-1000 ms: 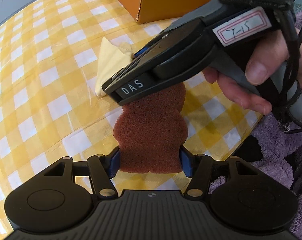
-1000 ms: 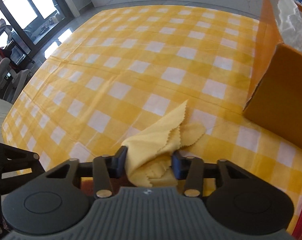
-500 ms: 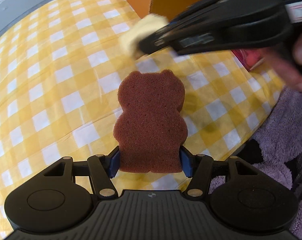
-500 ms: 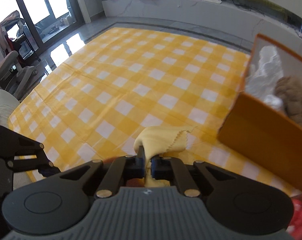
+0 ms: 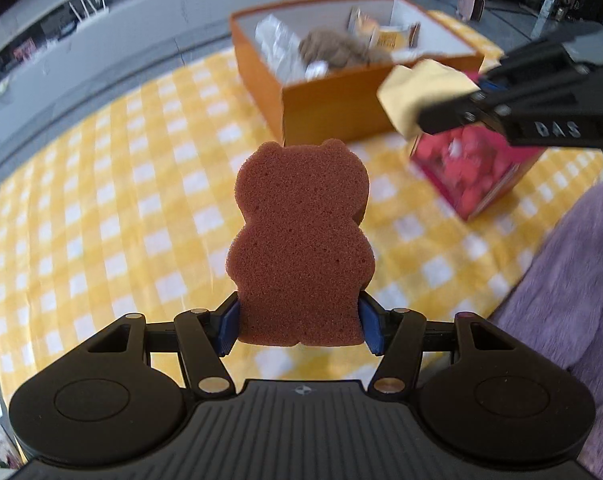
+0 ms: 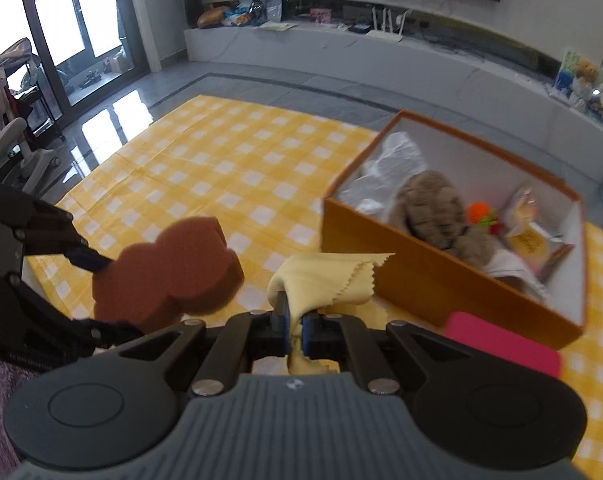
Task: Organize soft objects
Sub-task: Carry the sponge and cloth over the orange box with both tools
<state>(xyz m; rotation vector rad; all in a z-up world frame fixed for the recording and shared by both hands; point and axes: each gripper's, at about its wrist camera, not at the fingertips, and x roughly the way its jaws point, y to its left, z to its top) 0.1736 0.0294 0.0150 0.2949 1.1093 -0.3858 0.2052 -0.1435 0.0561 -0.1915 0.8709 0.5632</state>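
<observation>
Your left gripper (image 5: 299, 322) has its fingers clamped on the base of the brown bear-shaped sponge (image 5: 301, 240), lifted clear of the checked cloth (image 5: 101, 208). Your right gripper (image 6: 295, 326) pinches the yellow cloth (image 6: 325, 280), fingers together, just short of the orange box (image 6: 421, 276). You look to be mid-carry; next, bring each over the open box and let go above the things already inside.

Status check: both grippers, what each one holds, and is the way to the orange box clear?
Left gripper shut on bear sponge. Right gripper shut on yellow cloth. Both off the table. Orange box open, part full; nothing between.
</observation>
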